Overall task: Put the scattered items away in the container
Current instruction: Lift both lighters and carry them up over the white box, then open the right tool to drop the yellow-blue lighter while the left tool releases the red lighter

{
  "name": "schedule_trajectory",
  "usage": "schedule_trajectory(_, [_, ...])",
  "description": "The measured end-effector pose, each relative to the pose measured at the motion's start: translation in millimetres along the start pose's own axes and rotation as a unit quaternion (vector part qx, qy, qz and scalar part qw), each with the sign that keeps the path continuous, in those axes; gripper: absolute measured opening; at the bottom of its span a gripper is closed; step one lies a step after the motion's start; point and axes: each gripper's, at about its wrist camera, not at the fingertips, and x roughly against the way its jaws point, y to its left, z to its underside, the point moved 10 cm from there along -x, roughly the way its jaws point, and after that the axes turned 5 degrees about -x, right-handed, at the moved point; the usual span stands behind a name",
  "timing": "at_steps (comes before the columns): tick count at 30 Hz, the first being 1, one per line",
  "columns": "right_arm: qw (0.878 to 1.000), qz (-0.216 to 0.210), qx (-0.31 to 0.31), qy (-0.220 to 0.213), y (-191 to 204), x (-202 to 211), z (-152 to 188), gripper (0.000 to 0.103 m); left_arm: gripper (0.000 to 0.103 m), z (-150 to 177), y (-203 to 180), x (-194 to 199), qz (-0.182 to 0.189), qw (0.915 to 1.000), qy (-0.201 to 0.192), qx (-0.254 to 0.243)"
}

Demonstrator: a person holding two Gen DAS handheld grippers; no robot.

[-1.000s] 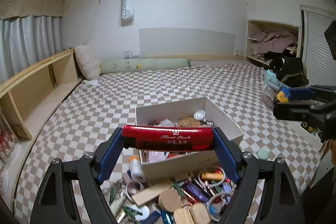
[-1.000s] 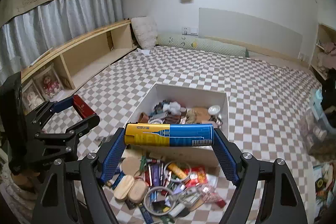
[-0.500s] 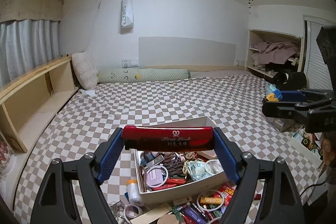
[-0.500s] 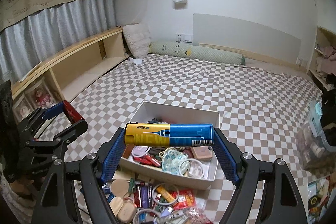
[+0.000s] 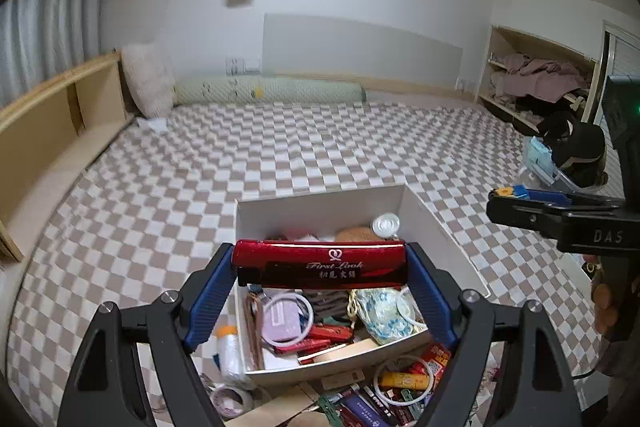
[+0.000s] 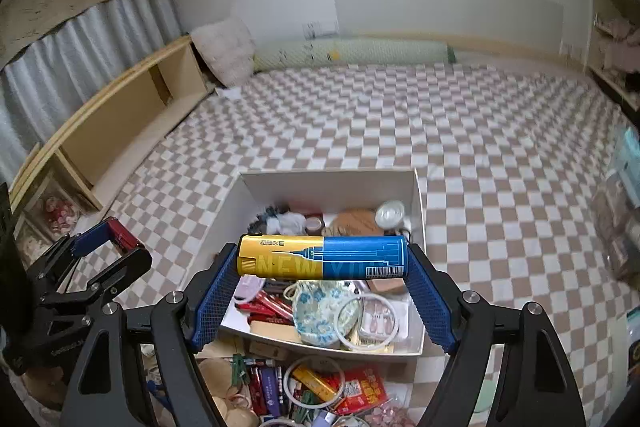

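The left gripper [image 5: 320, 263] spans a red lighter [image 5: 320, 264] end to end, its 2 blue pads [image 5: 208, 301] pressing on the lighter's short ends, so the jaws stand wide apart yet are fully taken up by the load. Gripping it lengthwise keeps it crosswise and level, which looks meant for a clean drop. It hangs above the near half of the white box [image 5: 320, 205], the container for this job, over a purple compact ringed by a white hoop [image 5: 286, 315] and a floral pouch [image 5: 380, 311] already inside. To the right, the right gripper [image 6: 323, 258] holds a yellow-and-blue lighter [image 6: 323, 257] in the same way, pinched by its ends between wide-set pads [image 6: 212, 299], and it too sits over the box [image 6: 328, 183], above the pouch and a case of press-on nails [image 6: 378, 319]. Both loads appear poised for release: opening each claw a little further should let the lighters fall among the contents, though 1 could bounce off the hoop or the pouch. The box rests on a brown-and-white checked bedspread [image 6: 480, 147], and much remains outside it: a heap of loose things [image 6: 320, 391], including more hoops, packets and clips, lies just in front of the box's near wall, close enough for short trips, so the tidying seems roughly partway done.
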Motion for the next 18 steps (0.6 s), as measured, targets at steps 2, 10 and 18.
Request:
schedule_trajectory(2, [1.0,-0.002,-0.007,0.022,-2,-10,5,0.081,0.083,9,1,-11,0.007,0.9998,0.015,0.009])
schedule_trajectory(10, [0.993,0.017,-0.01,0.115,-25,-54,49,0.081,0.083,45,6,-48,0.008,0.9976,0.066,0.019])
schedule_trajectory(18, [0.984,0.03,-0.018,0.176,-40,-86,82,0.081,0.083,68,4,-80,0.022,0.9946,0.096,0.033])
